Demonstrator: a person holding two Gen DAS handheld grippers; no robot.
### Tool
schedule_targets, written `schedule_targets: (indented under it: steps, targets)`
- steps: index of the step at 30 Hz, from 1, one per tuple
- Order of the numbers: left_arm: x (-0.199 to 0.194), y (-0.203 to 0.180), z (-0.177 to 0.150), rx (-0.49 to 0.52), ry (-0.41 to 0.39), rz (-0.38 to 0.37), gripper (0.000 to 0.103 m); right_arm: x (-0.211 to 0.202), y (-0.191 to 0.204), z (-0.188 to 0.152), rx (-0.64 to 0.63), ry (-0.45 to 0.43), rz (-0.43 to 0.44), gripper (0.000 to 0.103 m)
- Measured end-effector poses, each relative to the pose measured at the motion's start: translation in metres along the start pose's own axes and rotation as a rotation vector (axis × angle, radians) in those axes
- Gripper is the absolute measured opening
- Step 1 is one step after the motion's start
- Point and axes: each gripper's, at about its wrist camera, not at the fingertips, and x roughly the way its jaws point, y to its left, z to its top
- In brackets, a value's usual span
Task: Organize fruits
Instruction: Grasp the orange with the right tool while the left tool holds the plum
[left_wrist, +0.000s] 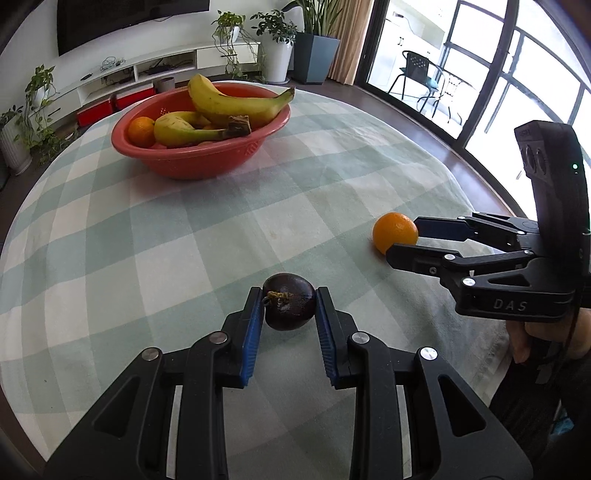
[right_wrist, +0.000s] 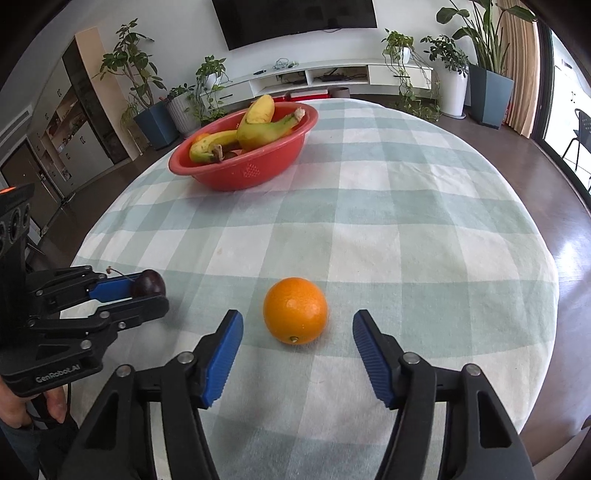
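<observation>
On the checked cloth (right_wrist: 388, 206), left claw (left_wrist: 290, 306) grips a dark fruit (left_wrist: 290, 304) (right claw (right_wrist: 297, 339) spread around the orange (right_wrist: 295, 310)).

Two bananas (left_wrist: 229, 101), two oranges (right_wrist: 295, 311), one dark fruit (left_wrist: 290, 306), one bowl (left_wrist: 192, 162).

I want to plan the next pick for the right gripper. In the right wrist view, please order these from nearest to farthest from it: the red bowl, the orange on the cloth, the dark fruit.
1. The orange, just ahead, between the open blue fingers of the right gripper.
2. The dark fruit, off to the left, held by the left gripper.
3. The red bowl, far across the table, holding bananas.
</observation>
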Motion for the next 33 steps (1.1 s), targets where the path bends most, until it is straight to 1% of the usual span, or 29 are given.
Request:
schedule_targets:
  steps: [6, 8, 9, 14, 21, 26, 29, 33]
  targets:
    - [-0.008, 0.009, -0.01, -0.033, -0.013, -0.005, 0.026, 0.01, 0.004, 0.0, -0.018, 0.023, -0.016, 0.05]
    - [-0.009, 0.011, -0.012, -0.038, -0.016, -0.006, 0.026, 0.011, 0.005, 0.0, -0.025, 0.02, -0.017, 0.043]
    - [-0.01, 0.012, -0.013, -0.041, -0.018, -0.007, 0.026, 0.011, 0.004, 0.0, -0.025, 0.019, -0.016, 0.041]
    - [-0.012, 0.016, -0.013, -0.057, -0.028, -0.007, 0.026, 0.011, 0.006, 0.0, -0.03, 0.019, -0.009, 0.041]
    - [-0.023, 0.026, -0.007, -0.073, -0.056, -0.003, 0.026, 0.001, 0.009, 0.003, -0.011, -0.001, 0.029, 0.04]
    - [-0.037, 0.04, 0.01, -0.083, -0.092, 0.013, 0.026, -0.02, 0.023, 0.029, -0.038, -0.059, 0.061, 0.04]
    - [-0.046, 0.047, 0.026, -0.081, -0.119, 0.026, 0.026, -0.03, 0.033, 0.053, -0.069, -0.097, 0.075, 0.04]
    - [-0.056, 0.06, 0.055, -0.069, -0.154, 0.046, 0.026, -0.035, 0.045, 0.088, -0.116, -0.126, 0.081, 0.04]
